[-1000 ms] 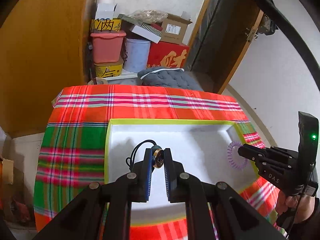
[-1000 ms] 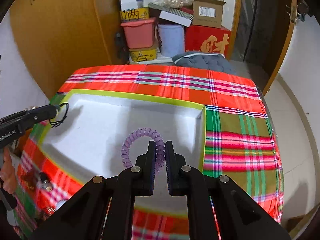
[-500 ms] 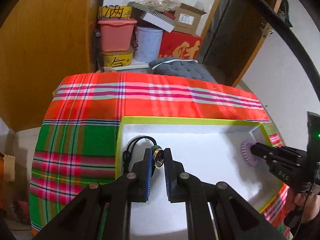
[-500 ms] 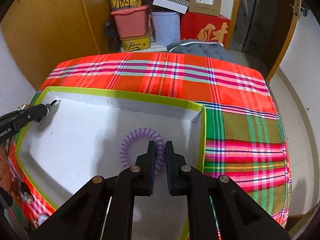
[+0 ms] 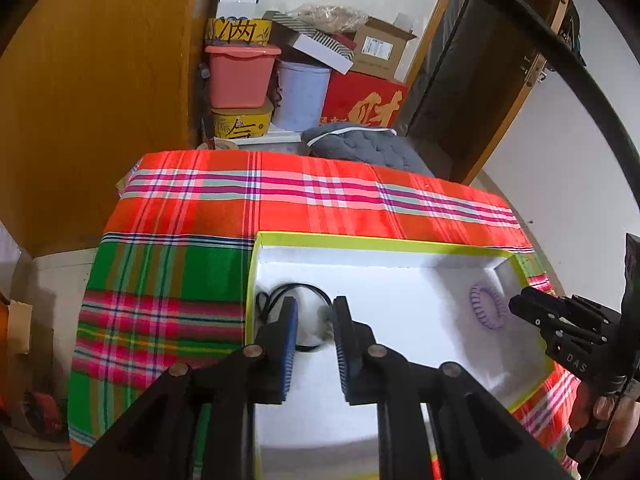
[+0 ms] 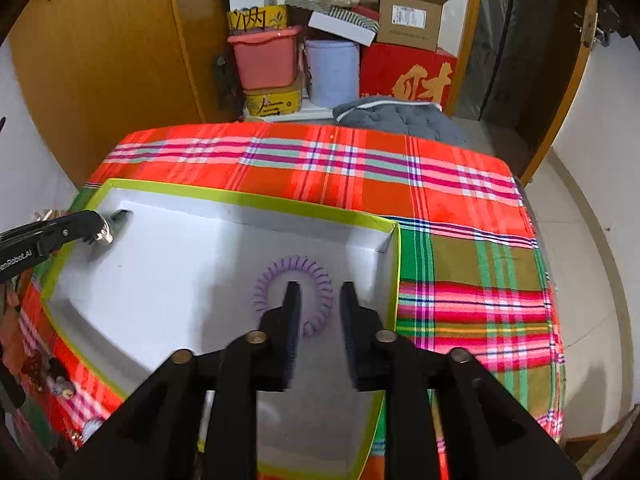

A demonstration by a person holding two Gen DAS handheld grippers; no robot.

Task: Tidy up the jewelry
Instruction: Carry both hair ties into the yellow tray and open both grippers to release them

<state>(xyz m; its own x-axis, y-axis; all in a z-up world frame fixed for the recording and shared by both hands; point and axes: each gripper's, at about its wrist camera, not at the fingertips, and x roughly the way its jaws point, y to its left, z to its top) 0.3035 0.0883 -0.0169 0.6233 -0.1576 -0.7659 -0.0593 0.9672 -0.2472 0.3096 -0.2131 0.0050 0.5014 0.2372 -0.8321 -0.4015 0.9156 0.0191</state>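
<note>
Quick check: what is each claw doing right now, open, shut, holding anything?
Left claw: open, holding nothing; black cord necklace lies in the tray.
Right claw: open, holding nothing; purple spiral hair tie lies in the tray.

Black cord necklace (image 5: 298, 292) motion-blurred, partly hidden behind left fingers (image 5: 289, 332); pendant indistinct. Tray (image 6: 240, 200) near edge cut off.

one white tray (image 6: 240, 199), one purple coil tie (image 6: 320, 276), one black cord necklace (image 5: 298, 289)

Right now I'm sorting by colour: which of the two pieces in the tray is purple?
The spiral coil band, lying in the white tray at the open right gripper. The other piece, the corded one at the left gripper, is black.
</note>
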